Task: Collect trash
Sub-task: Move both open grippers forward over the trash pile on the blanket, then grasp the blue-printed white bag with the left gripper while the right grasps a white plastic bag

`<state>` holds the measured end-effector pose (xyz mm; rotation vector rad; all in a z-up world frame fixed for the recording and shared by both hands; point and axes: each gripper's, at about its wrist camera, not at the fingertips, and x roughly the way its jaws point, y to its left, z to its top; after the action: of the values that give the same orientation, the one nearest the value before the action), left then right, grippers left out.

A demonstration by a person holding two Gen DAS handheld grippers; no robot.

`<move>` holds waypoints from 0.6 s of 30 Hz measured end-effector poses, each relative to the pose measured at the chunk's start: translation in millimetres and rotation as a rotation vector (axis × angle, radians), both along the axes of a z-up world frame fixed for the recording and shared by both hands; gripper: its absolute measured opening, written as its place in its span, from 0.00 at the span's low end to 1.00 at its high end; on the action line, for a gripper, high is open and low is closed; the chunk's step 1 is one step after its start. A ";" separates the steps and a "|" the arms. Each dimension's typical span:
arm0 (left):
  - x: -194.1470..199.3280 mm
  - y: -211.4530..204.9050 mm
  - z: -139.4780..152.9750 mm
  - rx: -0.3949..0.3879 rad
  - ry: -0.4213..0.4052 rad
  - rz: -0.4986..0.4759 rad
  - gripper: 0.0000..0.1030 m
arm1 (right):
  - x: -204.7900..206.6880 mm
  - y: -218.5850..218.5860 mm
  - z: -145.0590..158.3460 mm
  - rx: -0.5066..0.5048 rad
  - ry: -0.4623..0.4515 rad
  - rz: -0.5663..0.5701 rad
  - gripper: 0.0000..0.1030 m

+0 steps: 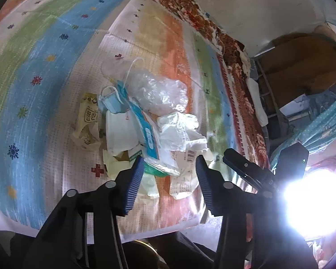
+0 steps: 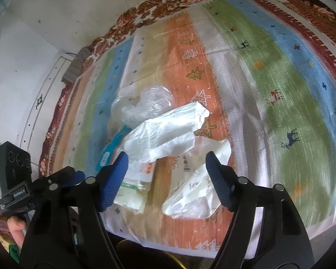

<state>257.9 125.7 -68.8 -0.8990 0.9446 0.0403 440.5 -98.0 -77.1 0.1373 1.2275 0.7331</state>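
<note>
A heap of trash lies on a striped mat (image 1: 44,67). In the left wrist view it holds a clear crumpled plastic bag (image 1: 154,92), a blue face mask (image 1: 112,103), a yellow printed wrapper (image 1: 87,121), a white paper bowl (image 1: 121,134), a blue-and-white packet (image 1: 145,132) and a white plastic bag (image 1: 181,132). My left gripper (image 1: 170,168) is open just above the near side of the heap. In the right wrist view the white plastic bag (image 2: 165,132), the clear bag (image 2: 145,105) and a white wrapper (image 2: 194,190) lie ahead. My right gripper (image 2: 165,163) is open and empty above them.
The striped mat (image 2: 280,78) covers a floral red-brown blanket (image 1: 242,94) by a pale wall (image 2: 56,18). The other gripper's body (image 1: 257,170) shows at the right of the left wrist view, and again at the left of the right wrist view (image 2: 15,174). Shelving (image 1: 302,78) stands at far right.
</note>
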 end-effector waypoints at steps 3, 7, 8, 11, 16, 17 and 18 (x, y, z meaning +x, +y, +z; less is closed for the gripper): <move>4.3 3.2 -5.5 0.001 0.020 0.008 0.38 | 6.0 2.7 -7.9 0.000 0.020 0.006 0.55; 7.5 4.2 -10.0 0.013 0.035 0.012 0.35 | 11.4 7.9 -15.9 -0.010 0.034 0.014 0.49; 9.1 3.8 -11.4 0.015 0.041 0.011 0.34 | 13.5 9.0 -18.6 -0.014 0.039 0.014 0.48; 13.0 1.1 -15.0 0.015 0.052 -0.002 0.33 | 17.6 12.4 -24.0 -0.024 0.048 0.011 0.46; 16.4 1.2 -19.0 0.026 0.067 -0.002 0.29 | 23.5 16.4 -32.2 -0.032 0.065 0.013 0.40; 17.0 2.0 -20.1 0.025 0.069 0.001 0.26 | 24.0 17.0 -32.9 -0.031 0.068 0.014 0.38; 18.0 2.4 -20.6 0.026 0.071 0.003 0.24 | 24.8 18.0 -33.9 -0.033 0.070 0.017 0.35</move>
<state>275.9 128.1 -89.4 -0.8797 1.0061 0.0874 465.3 -80.0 -111.0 0.1265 1.3083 0.7273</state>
